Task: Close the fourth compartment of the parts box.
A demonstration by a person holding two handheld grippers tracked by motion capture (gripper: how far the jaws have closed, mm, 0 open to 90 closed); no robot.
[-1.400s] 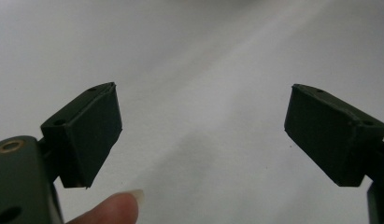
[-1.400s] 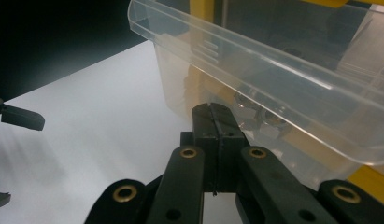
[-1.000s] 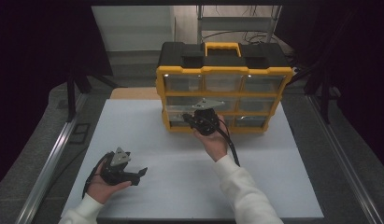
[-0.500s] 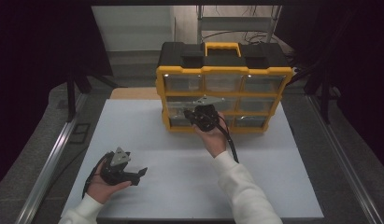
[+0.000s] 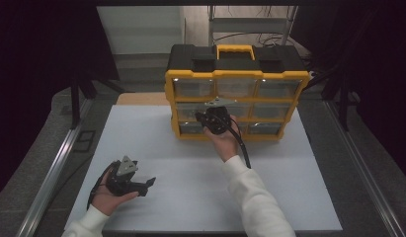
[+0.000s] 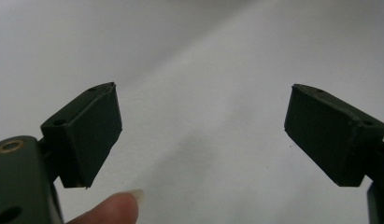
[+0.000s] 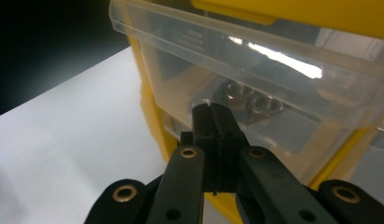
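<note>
Just ahead of our right gripper (image 7: 212,108) stands the yellow-and-black organiser (image 5: 236,101), the largest thing on the white table (image 5: 190,168), its clear drawers stacked in rows. Our closed jaws meet pad to pad with nothing between them, their tips at the lower front of one clear drawer (image 7: 255,88), which sits slightly pulled out from its yellow frame. Beyond the jaw tips, through the plastic, we see two steel hex nuts (image 7: 250,100) lying side by side on the drawer floor. We judge the drawer light, stiff and slick, its thin wall liable to flex or crack under a hard pinch; the best hold looks to be the front lip above the jaws, hooked or nipped gently and drawn straight out. The nuts, small and loose, would slide if the drawer tips. Well apart, our left gripper (image 6: 201,135) rests near the table's front edge, jaws spread wide over bare white surface, a fingertip (image 6: 112,209) below them.
</note>
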